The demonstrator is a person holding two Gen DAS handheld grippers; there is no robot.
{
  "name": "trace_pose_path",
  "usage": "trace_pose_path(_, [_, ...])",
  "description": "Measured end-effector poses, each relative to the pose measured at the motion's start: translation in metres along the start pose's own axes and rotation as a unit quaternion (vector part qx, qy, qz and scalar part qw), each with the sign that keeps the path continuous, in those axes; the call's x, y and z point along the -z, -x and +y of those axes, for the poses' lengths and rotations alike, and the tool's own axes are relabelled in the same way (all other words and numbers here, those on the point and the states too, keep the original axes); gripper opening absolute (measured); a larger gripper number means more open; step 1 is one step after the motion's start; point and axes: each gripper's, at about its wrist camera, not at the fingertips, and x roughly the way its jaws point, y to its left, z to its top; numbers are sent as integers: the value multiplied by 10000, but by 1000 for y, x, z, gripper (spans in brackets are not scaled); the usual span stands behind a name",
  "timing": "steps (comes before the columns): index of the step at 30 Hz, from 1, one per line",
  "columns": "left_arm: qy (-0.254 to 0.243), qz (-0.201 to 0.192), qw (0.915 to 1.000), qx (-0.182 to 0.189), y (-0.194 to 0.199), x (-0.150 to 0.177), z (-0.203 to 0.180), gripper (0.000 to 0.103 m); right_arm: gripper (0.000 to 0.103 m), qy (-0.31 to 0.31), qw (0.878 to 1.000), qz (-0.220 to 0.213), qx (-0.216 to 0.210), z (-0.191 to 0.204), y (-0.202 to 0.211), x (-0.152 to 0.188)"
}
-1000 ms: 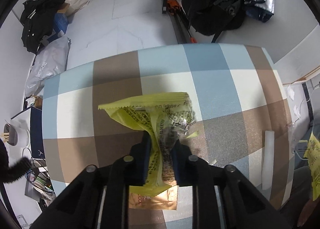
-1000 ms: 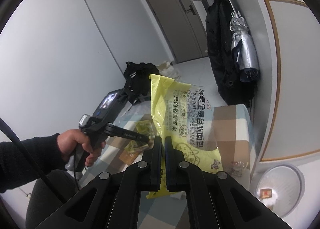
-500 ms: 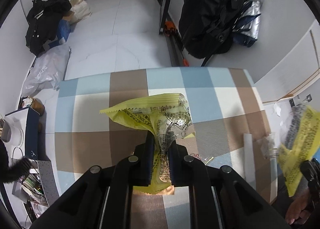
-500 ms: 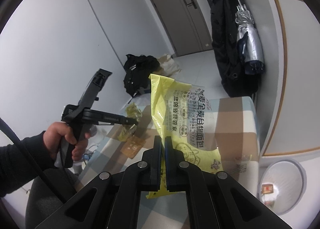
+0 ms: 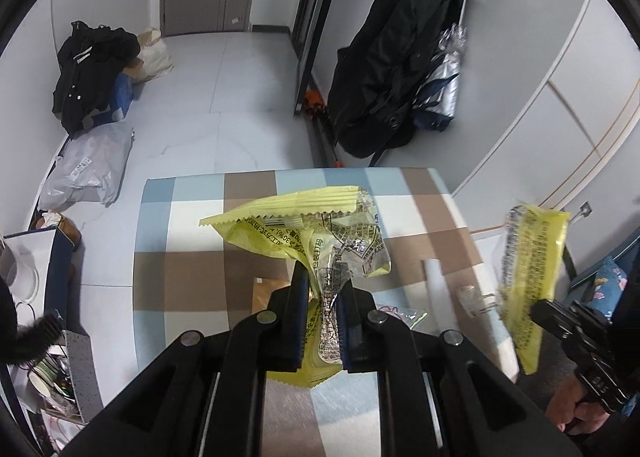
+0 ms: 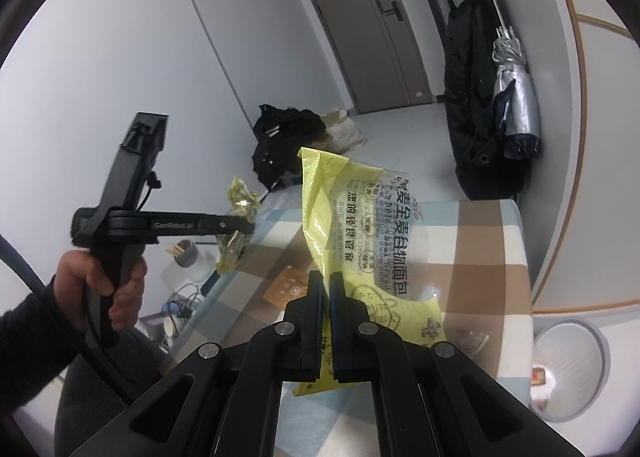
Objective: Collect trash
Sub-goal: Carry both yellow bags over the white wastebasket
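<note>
The left gripper (image 5: pixel 322 297) is clamped on a crumpled yellow wrapper (image 5: pixel 304 225), which is held above the checked bench (image 5: pixel 192 269); the jaws of the right gripper (image 6: pixel 325 297) are pressed together on a larger yellow bread bag (image 6: pixel 368 233), also lifted clear of the bench. The thin film is gripped only at a narrow fold in both cases, so it could slide out if a hand is swung quickly, and the loose end of the bag could sweep the small wrappers (image 5: pixel 400 313) lying on the bench. Chinese characters are printed on both items; on the bag they are seen mirrored through the film, and a word like "bread" is guessed. "GenRobot.AI" can be read on the left gripper's arm.
</note>
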Motion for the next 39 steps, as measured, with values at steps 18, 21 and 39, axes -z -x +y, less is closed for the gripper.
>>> trace_pose_path(18, [149, -433, 9985, 284, 50, 33, -17, 8, 3, -109, 9996, -205, -129, 26, 25, 6])
trace_pose_path(21, [65, -492, 9982, 329, 57, 32, -27, 8, 3, -51, 9994, -297, -141, 26, 32, 2])
trace_pose_path(39, [-649, -654, 9911, 958, 66, -20, -139, 8, 3, -128, 9930, -1152, 245, -27, 126, -38])
